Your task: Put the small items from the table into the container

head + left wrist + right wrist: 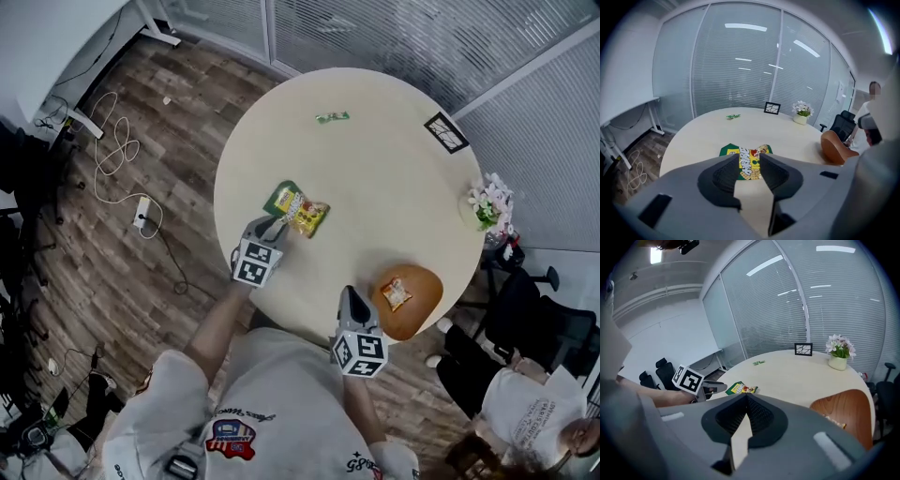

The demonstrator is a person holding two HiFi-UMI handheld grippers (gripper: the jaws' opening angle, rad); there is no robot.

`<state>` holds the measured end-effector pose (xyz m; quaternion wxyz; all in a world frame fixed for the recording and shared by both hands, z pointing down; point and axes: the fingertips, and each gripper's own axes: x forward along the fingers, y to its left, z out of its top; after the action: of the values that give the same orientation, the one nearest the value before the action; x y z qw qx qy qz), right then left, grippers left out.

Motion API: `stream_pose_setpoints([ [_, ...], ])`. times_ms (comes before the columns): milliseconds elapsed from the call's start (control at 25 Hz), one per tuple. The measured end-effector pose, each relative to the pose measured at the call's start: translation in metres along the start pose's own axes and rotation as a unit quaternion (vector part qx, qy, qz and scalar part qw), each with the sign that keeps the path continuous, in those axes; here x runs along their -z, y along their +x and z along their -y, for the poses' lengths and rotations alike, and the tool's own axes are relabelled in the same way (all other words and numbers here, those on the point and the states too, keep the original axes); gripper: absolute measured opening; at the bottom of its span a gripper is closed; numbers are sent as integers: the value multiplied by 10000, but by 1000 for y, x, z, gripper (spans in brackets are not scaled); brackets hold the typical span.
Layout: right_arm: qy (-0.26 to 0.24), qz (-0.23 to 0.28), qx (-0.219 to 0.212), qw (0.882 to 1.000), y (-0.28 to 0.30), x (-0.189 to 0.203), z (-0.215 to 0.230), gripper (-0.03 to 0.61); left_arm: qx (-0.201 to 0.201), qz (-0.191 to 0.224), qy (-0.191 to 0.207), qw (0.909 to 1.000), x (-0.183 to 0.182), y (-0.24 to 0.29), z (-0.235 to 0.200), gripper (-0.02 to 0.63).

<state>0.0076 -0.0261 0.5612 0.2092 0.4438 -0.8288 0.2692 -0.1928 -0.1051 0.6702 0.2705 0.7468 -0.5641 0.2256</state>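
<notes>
One packet [397, 293] already in container [424, 309], just right of right tool [350, 295], which is clenched and empty. Left tool [278, 226] released, jaws apart. Snack packet [300, 211] just ahead of its tips, ungripped. Green wrapper [332, 117] far ahead on tabletop [394, 187]. Two items left.

Left gripper [273, 227] jaws slightly apart; right gripper [351, 294] jaws together

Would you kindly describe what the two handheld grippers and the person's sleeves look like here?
Both the left gripper and the right gripper have grey moulded bodies, dark ribbed pads and a white cube printed with black square markers. No cables show. The person wears a pale short-sleeved T-shirt with a printed emblem.
</notes>
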Motion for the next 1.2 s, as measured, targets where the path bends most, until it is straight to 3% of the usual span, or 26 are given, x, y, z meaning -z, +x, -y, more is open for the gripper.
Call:
stream_pose_setpoints([
  [40,20,-21,63,10000,2,1,0,2,23,-54,-165,9998,3,7,-11,143],
  [120,81,-60,188,9998,5,3,-1,2,39,-195,-358,9992,11,19,-33,195],
  [280,148,-112,378,9991,12,3,-6,2,238,-445,-505,9974,25,36,-61,230],
  [560,165,-211,535,9982,27,0,-14,2,616,-805,-584,9931,43,68,-69,247],
  [840,220,-280,648,9973,34,-4,-11,2,491,-900,-281,9943,42,77,-67,244],
  [1040,246,-264,689,9970,34,-4,-10,2,471,-1012,-103,9937,47,77,-64,155],
  [1200,283,-264,733,9966,31,-1,-7,2,534,-1028,163,9931,48,77,-50,34],
])
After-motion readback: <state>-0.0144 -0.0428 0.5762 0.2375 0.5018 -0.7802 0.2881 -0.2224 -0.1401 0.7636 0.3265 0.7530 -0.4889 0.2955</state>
